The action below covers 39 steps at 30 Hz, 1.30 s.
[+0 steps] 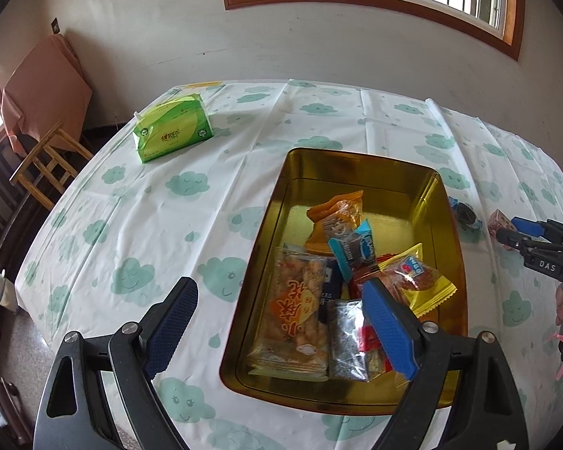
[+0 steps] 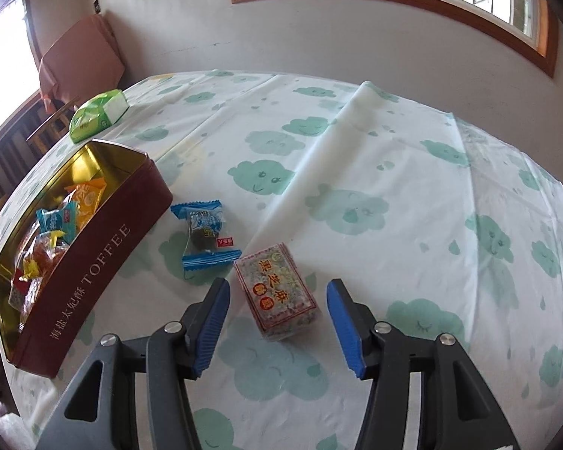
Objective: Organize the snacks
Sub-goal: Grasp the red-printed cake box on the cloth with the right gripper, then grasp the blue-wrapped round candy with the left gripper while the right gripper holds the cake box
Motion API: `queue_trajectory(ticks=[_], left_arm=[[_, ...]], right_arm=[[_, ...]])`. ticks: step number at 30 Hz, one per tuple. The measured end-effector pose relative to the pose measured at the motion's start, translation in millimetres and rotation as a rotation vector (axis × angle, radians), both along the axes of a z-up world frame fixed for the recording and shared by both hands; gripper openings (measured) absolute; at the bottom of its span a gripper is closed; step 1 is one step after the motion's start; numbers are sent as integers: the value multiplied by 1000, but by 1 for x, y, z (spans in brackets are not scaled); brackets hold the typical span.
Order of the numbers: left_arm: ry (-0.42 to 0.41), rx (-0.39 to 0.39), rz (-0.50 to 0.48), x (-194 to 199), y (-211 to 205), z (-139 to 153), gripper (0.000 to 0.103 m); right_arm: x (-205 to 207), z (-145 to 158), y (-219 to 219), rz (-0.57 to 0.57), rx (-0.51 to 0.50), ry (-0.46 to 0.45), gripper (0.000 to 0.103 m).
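Right gripper (image 2: 277, 322) open and empty, poised straddling the box (image 2: 277, 296) on the cloth beside the tin (image 2: 94, 262), long axis roughly along the fingers; left gripper (image 1: 277, 322) farther off, open over tin.

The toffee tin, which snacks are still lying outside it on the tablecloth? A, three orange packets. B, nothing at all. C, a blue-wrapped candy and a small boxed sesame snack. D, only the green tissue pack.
C: the blue-wrapped candy and the small boxed sesame snack lie on the tablecloth beside the toffee tin.
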State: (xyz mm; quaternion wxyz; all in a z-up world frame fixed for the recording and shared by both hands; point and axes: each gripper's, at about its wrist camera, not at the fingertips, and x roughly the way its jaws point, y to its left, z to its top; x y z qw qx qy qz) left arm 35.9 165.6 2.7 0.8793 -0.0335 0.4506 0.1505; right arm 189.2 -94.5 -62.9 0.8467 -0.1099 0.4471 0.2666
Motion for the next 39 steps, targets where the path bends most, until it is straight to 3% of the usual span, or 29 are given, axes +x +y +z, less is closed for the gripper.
queue_trajectory(ticks=[5, 9, 13, 19, 27, 33, 39], left_arm=[[8, 7, -20, 6, -12, 0, 87], [10, 9, -42, 9, -21, 0, 87], [5, 6, -66, 11, -32, 1, 87], [7, -15, -107, 14, -52, -2, 87], [-15, -29, -205, 29, -96, 5, 87], [-21, -41, -272, 44, -129, 7, 87], [16, -115, -321, 62, -152, -2, 87]], right_arm=[[-5, -6, 5, 16, -9, -28, 54], [-6, -9, 3, -4, 0, -26, 36], [-8, -9, 1, -57, 11, -36, 32], [-17, -8, -19, -197, -19, -80, 31], [-21, -5, -90, -418, -61, -102, 31], [-26, -5, -132, -513, -77, -104, 31], [-33, -7, -161, -589, -71, -101, 31]])
